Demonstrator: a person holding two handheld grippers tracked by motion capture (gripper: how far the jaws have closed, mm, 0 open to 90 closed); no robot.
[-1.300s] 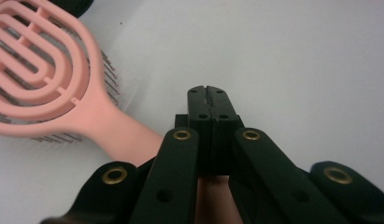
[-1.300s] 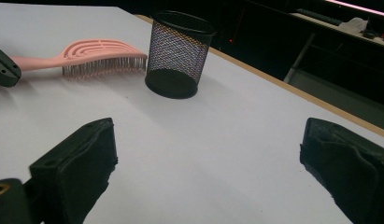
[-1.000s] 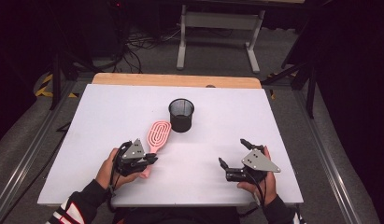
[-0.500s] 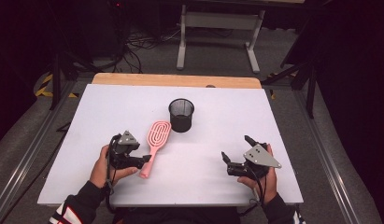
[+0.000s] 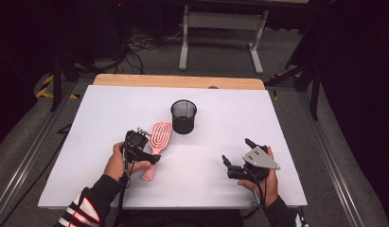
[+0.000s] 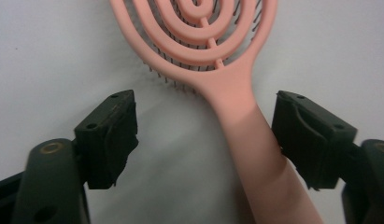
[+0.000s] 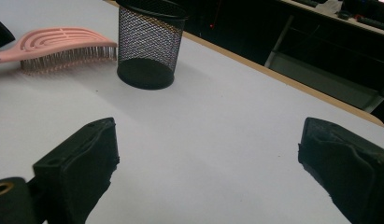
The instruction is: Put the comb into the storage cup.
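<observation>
Since the earlier frame, left tool (image 6: 203,140) has slid down the pink brush (image 5: 156,142) to its handle, jaws just opened – released, handle between. Right tool (image 5: 237,158) released, lower right. Right gripper view shows bristles – mesh cup (image 7: 150,44) beside.

A lab-like recording room: white table (image 5: 277,123), floor cables (image 5: 145,40), dark surrounding, metal stand (image 5: 220,28).

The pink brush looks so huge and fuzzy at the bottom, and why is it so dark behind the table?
Left gripper view: the pink brush sits very close, so its handle blurs. High view: light falls on the white table; the floor beyond stays dim.
</observation>
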